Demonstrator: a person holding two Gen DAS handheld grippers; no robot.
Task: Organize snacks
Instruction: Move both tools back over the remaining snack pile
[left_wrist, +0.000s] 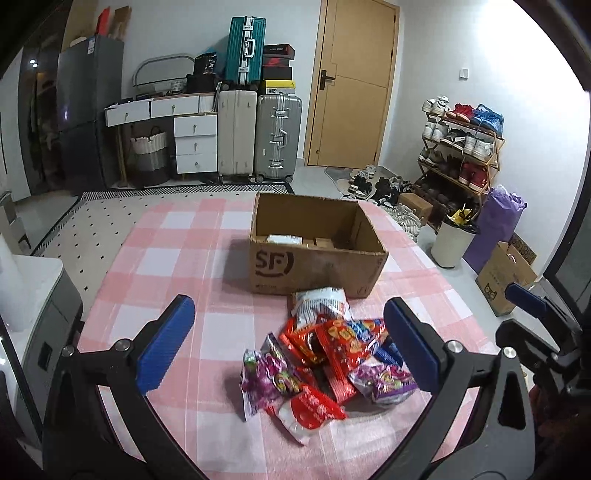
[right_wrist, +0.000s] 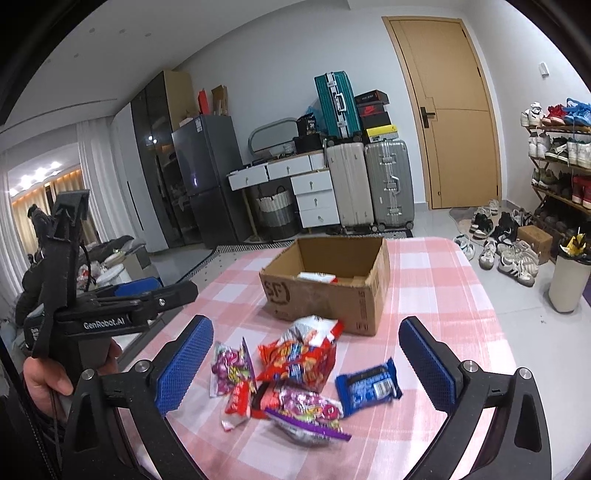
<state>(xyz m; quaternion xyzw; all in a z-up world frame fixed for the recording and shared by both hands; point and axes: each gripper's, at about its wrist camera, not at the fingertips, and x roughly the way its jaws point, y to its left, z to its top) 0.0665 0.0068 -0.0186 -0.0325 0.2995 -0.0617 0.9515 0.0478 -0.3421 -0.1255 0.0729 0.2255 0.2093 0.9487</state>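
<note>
A pile of snack packets (left_wrist: 317, 362) lies on the pink checked tablecloth (left_wrist: 177, 266), in front of an open cardboard box (left_wrist: 317, 269) marked SF. The pile (right_wrist: 291, 376) holds red, purple and white packets and a blue packet (right_wrist: 369, 386) at its right. The box (right_wrist: 328, 299) has a few items in its bottom. My left gripper (left_wrist: 291, 350) is open and empty, hovering above the pile. My right gripper (right_wrist: 308, 365) is open and empty, also above the pile. The left gripper shows at the left of the right wrist view (right_wrist: 147, 295).
The table's right edge drops to a tiled floor with a white bin (left_wrist: 452, 240), shoes (right_wrist: 509, 254) and a shoe rack (left_wrist: 461, 147). Suitcases (left_wrist: 258, 136), white drawers (left_wrist: 194, 144) and a wooden door (left_wrist: 351, 85) stand at the back wall.
</note>
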